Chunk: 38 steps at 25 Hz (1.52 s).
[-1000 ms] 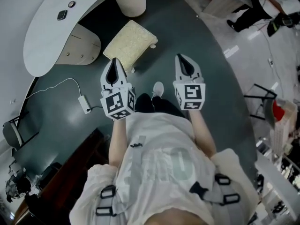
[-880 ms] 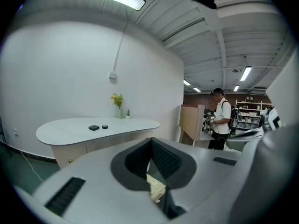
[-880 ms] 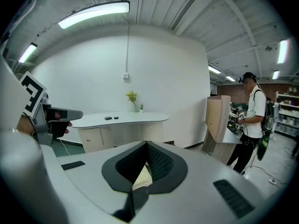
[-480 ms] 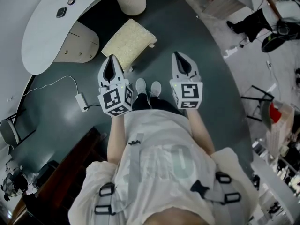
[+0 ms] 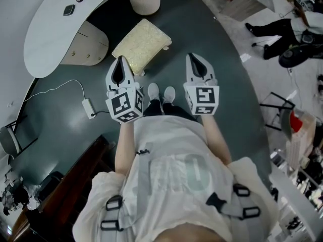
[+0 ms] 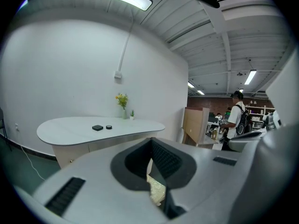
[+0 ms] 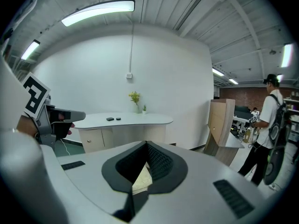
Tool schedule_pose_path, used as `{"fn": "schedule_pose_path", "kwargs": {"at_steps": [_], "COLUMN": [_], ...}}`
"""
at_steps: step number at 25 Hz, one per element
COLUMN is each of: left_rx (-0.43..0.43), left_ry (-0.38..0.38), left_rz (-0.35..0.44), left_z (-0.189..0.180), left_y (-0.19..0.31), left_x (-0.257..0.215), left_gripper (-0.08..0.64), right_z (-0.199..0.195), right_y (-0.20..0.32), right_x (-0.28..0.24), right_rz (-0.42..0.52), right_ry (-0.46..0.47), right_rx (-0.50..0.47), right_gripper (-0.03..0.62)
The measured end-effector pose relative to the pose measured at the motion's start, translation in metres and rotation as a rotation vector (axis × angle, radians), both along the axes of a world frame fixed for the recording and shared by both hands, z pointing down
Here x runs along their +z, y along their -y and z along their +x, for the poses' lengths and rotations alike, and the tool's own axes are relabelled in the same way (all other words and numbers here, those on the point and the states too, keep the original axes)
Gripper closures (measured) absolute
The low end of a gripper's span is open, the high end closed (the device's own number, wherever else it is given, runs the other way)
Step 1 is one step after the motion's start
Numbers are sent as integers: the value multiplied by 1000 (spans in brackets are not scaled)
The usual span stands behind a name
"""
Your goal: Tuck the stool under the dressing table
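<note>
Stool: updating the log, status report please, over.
Left gripper and right gripper shut, empty, not touching stool. Stool outside dressing table, untucked. Power strip off left, not in path.

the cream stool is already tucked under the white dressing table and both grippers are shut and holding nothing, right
Not quite. The stool is not tucked in: the head view shows it standing out on the dark floor in front of the dressing table, beyond the tabletop's edge. The rest holds: the left gripper and right gripper are shut and hold nothing.
</note>
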<state>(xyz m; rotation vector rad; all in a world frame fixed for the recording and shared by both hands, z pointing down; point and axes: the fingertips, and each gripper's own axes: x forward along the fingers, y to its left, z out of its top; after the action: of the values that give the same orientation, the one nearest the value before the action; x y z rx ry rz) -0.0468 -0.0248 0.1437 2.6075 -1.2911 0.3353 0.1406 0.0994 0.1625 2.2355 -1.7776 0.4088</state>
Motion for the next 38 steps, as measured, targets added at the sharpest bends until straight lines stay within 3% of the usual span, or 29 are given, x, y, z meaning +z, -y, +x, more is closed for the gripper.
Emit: {"fn": "schedule_pose_path", "kwargs": {"at_steps": [10,19,25,29,34,38], "left_rx": [-96,-296,-441,-519,-561,-586], "left_ry": [-10,-37,-17,-7,18,14], "left_rz": [9,-15,8,13,22,35], "left_z": [-55,-113,-117,-101,-74,-60], "left_y": [42,60,50,42,32,28], "left_x": [4,10,3,2,-1,-3], "left_gripper": [555,555,557,555,557,557], "right_z": [-38,-59,-44,-29,-12,-3], "right_y": [48,94,125,140,153,160], "right_x": [-6,-5,-2,-5,-7,-5], "right_rz": [-12,-15,-5,4,24,34], "right_ry": [-31,-67,-75,-59,-44,-27], "right_rx": [-71,-222,-358,-449,-539,-555], "right_gripper": [590,589,589,589,589,589]}}
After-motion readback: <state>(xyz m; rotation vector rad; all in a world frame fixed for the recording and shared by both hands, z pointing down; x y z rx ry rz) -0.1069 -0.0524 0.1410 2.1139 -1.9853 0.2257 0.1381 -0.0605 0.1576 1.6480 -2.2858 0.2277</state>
